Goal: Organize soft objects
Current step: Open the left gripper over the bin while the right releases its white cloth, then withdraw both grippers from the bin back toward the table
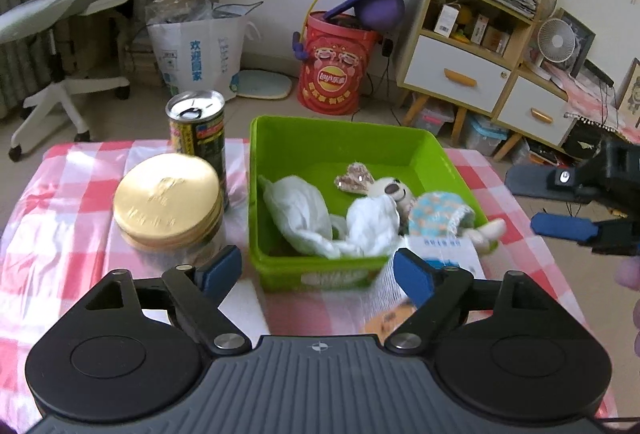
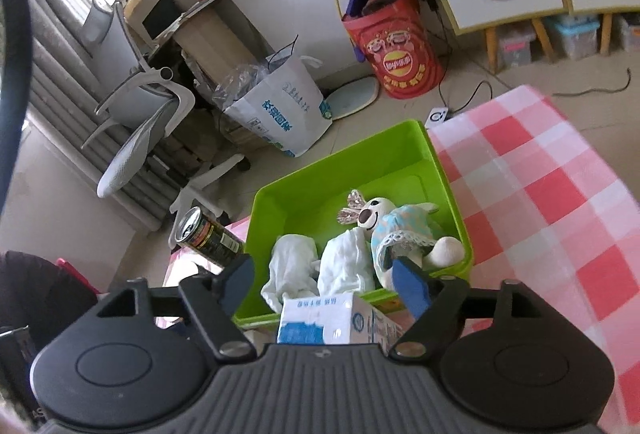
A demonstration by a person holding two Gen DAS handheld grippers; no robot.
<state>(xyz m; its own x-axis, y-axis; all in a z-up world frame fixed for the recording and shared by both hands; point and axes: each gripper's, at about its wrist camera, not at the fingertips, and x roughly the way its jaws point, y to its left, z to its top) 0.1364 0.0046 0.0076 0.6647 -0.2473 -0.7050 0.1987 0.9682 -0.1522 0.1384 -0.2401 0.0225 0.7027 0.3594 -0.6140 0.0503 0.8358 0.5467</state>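
Note:
A green bin (image 1: 280, 137) stands on the checked tablecloth and also shows in the right wrist view (image 2: 400, 145). Inside lie a crumpled white cloth (image 1: 298, 211), a second white cloth (image 1: 374, 224) and a plush rabbit in a blue dress (image 1: 436, 213); the cloth (image 2: 290, 266) and the rabbit (image 2: 400, 230) show in the right wrist view too. My left gripper (image 1: 318, 272) is open and empty, just in front of the bin. My right gripper (image 2: 324, 284) is open and empty, above the bin's near edge; it appears in the left wrist view (image 1: 560, 205) at the right.
A gold-lidded jar (image 1: 168, 197) and an opened drink can (image 1: 198, 131) stand left of the bin. A white and blue carton (image 2: 336, 320) lies in front of the bin. A pink checked tablecloth (image 2: 540, 193) covers the table. Chair, bags and shelves stand beyond.

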